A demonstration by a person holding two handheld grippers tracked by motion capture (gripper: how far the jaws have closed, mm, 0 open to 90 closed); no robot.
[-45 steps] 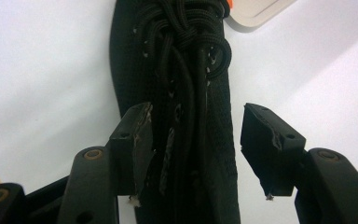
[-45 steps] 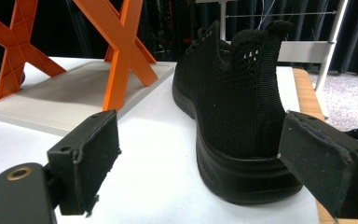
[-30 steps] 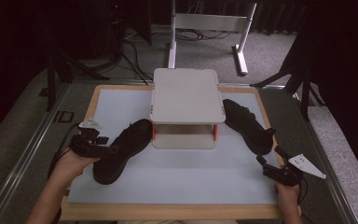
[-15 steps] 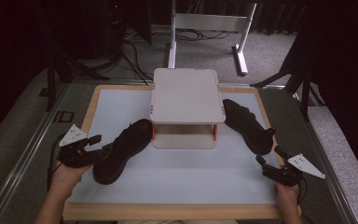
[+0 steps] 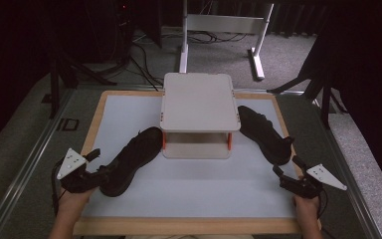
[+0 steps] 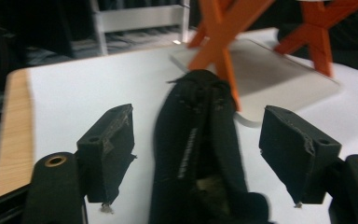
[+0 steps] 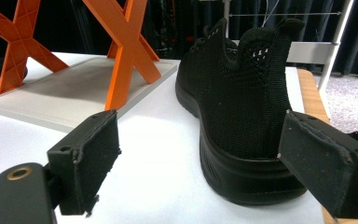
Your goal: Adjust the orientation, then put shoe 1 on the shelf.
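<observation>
The left gripper [image 5: 95, 173] is seen with its jaws spread, just widened, and the heel of the left black mesh sneaker [image 6: 200, 154] lies between the pads [image 6: 109, 149] without being pressed. Judged from its knit upper, the shoe is expected to be light and soft, yielding at the collar but stiffer at the sole; the firm heel counter is judged the best place to be gripped. From these jaws the shoe runs away, toe toward the white two-tier rack [image 5: 197, 102] with orange cross legs. The right gripper [image 5: 289, 175] is likewise held open, with the right black sneaker [image 7: 242, 107] just ahead, heel toward it, slightly off toward one pad [image 7: 324, 163], untouched. Both shoes rest on the white board [image 5: 194, 186].
</observation>
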